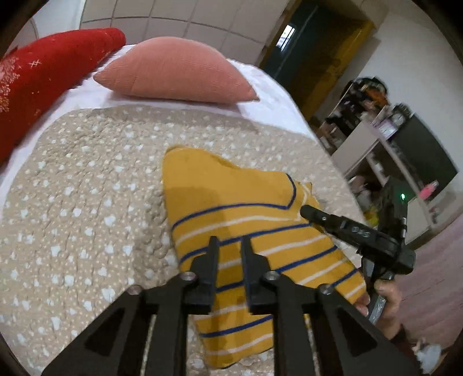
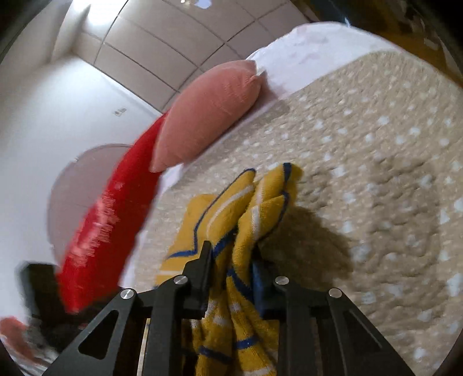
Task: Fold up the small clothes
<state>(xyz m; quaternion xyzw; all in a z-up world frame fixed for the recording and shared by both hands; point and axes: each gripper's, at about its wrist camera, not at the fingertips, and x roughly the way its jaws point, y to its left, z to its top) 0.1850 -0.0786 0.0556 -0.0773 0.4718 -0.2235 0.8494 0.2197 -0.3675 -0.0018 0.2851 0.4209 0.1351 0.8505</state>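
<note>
A small mustard-yellow garment (image 1: 246,219) with blue and white stripes lies on a beige dotted quilt (image 1: 86,202). My left gripper (image 1: 230,241) hovers just above the garment's striped part, jaws a little apart and empty. My right gripper (image 1: 306,211) comes in from the right at the garment's right edge. In the right wrist view, the right gripper (image 2: 231,254) is shut on a bunched fold of the garment (image 2: 254,208) and holds it lifted off the quilt (image 2: 376,173).
A pink pillow (image 1: 176,72) and a red cushion (image 1: 43,78) lie at the head of the bed on a white sheet (image 1: 269,104). Shelves with clutter (image 1: 376,124) stand off the bed's right side. A tiled wall (image 1: 173,17) is behind.
</note>
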